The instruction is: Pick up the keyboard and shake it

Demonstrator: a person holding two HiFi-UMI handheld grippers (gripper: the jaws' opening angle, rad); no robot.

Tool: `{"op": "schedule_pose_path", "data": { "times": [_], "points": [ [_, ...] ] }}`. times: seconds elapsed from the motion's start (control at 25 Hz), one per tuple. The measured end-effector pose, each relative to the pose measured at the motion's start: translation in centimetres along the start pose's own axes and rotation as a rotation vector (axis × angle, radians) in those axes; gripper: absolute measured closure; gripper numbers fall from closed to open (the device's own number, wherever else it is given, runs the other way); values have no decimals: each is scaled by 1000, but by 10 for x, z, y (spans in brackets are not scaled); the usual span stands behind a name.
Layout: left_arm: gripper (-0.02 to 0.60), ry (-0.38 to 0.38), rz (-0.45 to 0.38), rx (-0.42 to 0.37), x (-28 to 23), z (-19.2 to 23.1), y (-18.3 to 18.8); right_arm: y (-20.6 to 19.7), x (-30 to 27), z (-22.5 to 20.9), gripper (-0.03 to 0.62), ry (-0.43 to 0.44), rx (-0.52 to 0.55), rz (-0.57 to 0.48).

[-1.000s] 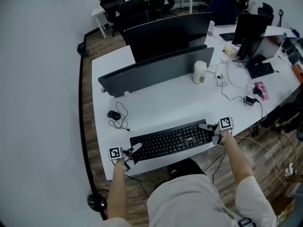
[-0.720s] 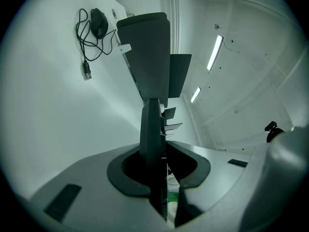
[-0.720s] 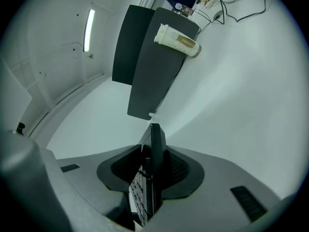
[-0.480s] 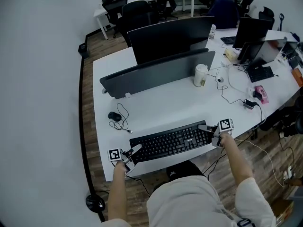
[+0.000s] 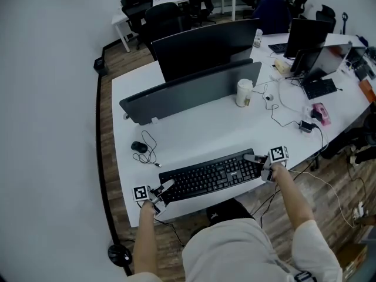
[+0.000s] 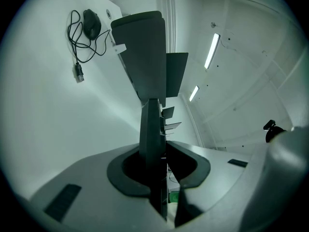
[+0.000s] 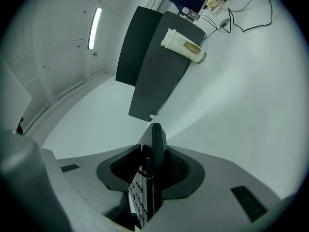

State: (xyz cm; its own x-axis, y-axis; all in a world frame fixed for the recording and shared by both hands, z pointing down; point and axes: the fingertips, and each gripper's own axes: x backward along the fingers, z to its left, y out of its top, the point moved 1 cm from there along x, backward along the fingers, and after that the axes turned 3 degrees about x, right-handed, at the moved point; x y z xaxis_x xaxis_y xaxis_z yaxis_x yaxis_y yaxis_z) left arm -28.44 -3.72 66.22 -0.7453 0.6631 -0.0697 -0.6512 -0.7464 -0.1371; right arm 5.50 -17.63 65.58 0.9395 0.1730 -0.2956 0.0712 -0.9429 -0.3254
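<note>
A black keyboard [image 5: 211, 177] lies lengthwise along the white desk's [image 5: 200, 131] front edge. My left gripper [image 5: 164, 188] is shut on its left end, and my right gripper [image 5: 254, 158] is shut on its right end. In the left gripper view the keyboard [image 6: 152, 144] shows edge-on, clamped between the jaws of the left gripper [image 6: 155, 175]. In the right gripper view the keyboard [image 7: 155, 151] also stands edge-on in the right gripper [image 7: 150, 180], keys facing left. I cannot tell whether it rests on the desk or hangs just above it.
A black mouse [image 5: 140, 147] with a coiled cable lies behind the keyboard's left end. A dark divider panel [image 5: 194, 89] and a monitor [image 5: 205, 43] cross the desk's far side. A paper cup [image 5: 243, 92] stands beside the panel. Cables and a pink object [image 5: 320, 111] lie at the right.
The head view has shifted slightly. The keyboard and both grippers keep their places.
</note>
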Motion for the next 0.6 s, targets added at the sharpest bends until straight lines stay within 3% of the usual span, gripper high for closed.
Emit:
{"op": "schedule_pose_path", "data": {
  "times": [0.6],
  "points": [
    [462, 55, 10, -38, -13, 4, 1, 6, 10, -4, 424, -29, 31, -14]
  ]
}}
